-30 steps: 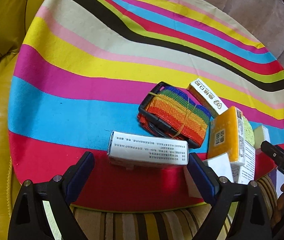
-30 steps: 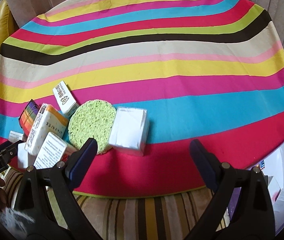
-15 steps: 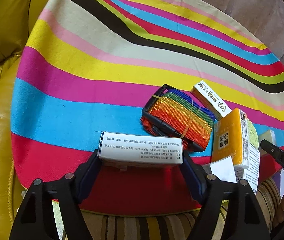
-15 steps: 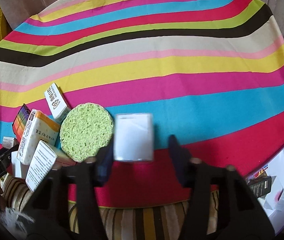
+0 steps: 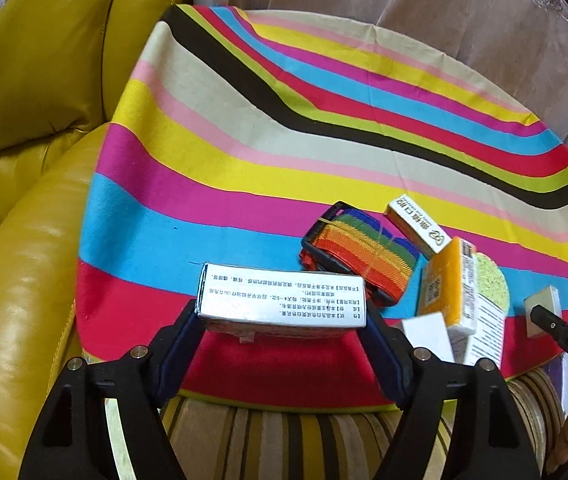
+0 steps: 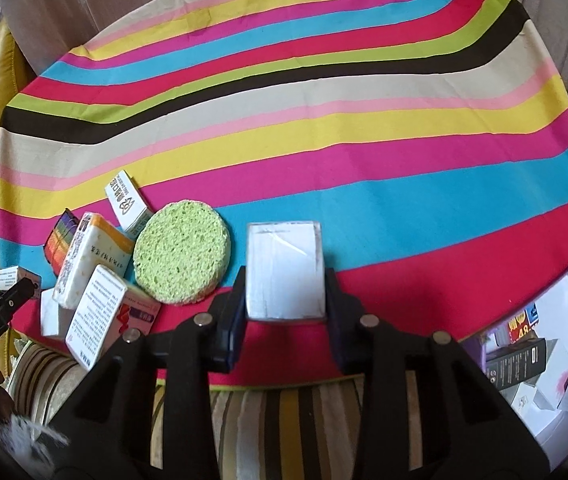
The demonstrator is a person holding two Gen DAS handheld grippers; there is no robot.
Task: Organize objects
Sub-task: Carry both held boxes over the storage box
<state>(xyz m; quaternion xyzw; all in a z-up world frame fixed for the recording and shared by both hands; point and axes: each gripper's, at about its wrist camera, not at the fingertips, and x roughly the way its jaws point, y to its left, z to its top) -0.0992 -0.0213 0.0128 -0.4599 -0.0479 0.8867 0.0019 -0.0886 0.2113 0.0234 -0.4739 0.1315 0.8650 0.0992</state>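
In the left wrist view, the left gripper [image 5: 282, 320] has its jaws closed on a long white box [image 5: 282, 300] with small print on top. One dark blue pad presses on each short end of the box. The box is at the near edge of the striped surface [image 5: 244, 120], over the red stripe. Just behind the box lies a rolled rainbow strap [image 5: 360, 252] with a black buckle. Beside the strap is a small white carton [image 5: 418, 222]. Next to that is an orange pack [image 5: 446, 280] standing on its side, with a green round sponge [image 5: 492, 284] behind it. A yellow leather chair [image 5: 24, 160] sits to the left of the surface. The tip of the other gripper shows at the right edge.

In the right wrist view, the right gripper [image 6: 284, 300] has its jaws squeezing in on a small white packet [image 6: 284, 270]. The packet sits between the two pads and both pads touch its sides. It is near the front edge of the striped surface [image 6: 364, 100], where the blue and red stripes meet. The green round sponge [image 6: 182, 252] lies just to the left of the packet. Left of the sponge is a pile of boxes, with the orange pack [image 6: 92, 264] and a white box with a red mark [image 6: 100, 320] leaning together. The small white carton [image 6: 126, 202] lies behind them.
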